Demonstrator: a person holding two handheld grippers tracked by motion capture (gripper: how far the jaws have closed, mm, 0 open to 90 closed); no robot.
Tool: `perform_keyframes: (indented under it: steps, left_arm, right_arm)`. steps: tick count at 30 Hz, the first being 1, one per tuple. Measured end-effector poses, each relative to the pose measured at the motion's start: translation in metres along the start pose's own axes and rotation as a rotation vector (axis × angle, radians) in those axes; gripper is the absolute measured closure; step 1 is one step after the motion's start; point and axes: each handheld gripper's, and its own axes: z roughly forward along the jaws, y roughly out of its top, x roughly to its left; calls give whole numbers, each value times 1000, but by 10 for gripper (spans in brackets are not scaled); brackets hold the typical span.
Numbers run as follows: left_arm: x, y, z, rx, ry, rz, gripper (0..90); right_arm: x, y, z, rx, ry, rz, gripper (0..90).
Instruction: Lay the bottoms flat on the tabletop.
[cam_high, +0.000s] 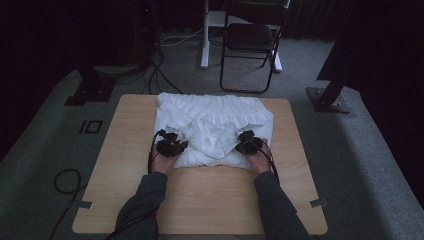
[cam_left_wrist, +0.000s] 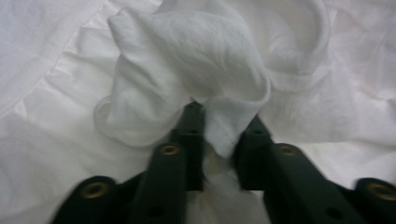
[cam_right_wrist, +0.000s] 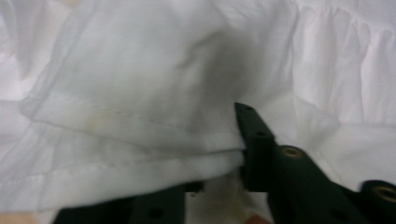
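White garment (cam_high: 215, 127) lies mid-bench (cam_high: 125, 200), partly folded. Left gripper (cam_high: 172, 145) and right gripper (cam_high: 248, 142) sit at the garment's near corners, jaws of each clenched on bunched cloth. Grasp done; next fold over the garment likely still left.

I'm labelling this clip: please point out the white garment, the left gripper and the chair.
garment (cam_high: 215, 107), high view, ruffled far part.
left gripper (cam_high: 171, 143), high view, its black head.
chair (cam_high: 252, 37), high view, seat.
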Motion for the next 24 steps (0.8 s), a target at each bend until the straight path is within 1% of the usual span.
perform_keyframes:
  steps: [1,3,4,5,6,7,8,9,12,13,14,16,17,19,22,23,24]
  left_arm:
    - [0,-2,-6,-19,-12,-7,827]
    - [0,-8,-19,-41,-23,2,839]
    - [0,-11,-25,-53,-32,5,846]
    - [-1,-20,-37,-69,-47,9,847]
    - [-1,-20,-37,-69,-47,9,848]
    - [-1,-25,-43,-72,-49,13,848]
    - [0,-30,-48,-76,-51,11,848]
    - [0,-35,-51,-75,-53,9,848]
    - [2,-50,-59,-57,-44,12,848]
    - [3,-54,-61,-56,-44,3,848]
    - [3,-59,-63,-55,-45,-3,849]
    - [4,-68,-67,-39,-42,2,848]
    - [4,-72,-68,-26,-42,8,848]
    - [4,-82,-73,-18,-42,2,848]
    - [4,-95,-82,-4,-42,-7,848]
    - [4,-99,-85,4,-41,-9,848]
    - [2,-105,-91,19,-33,-1,848]
  right_arm:
    - [-1,-3,-4,-8,16,12,807]
    - [-2,-10,-13,-18,29,20,827]
    - [-1,-16,-23,-24,35,13,837]
    - [0,-20,-28,-30,40,10,840]
    - [1,-24,-33,-31,43,2,842]
    - [1,-24,-33,-31,43,2,842]
    - [4,-31,-42,-34,44,-20,844]
    - [5,-34,-46,-34,40,-31,846]
    - [7,-42,-53,-34,47,-31,847]
    - [10,-49,-59,-34,42,-40,847]
    - [11,-53,-61,-33,47,-45,847]
    - [14,-60,-67,-31,45,-60,847]
    - [14,-60,-67,-31,45,-60,847]
    - [17,-68,-73,-35,52,-67,846]
    - [23,-87,-86,-42,59,-67,847]
    - [23,-87,-86,-42,59,-67,847]
    - [25,-97,-92,-43,65,-66,847]
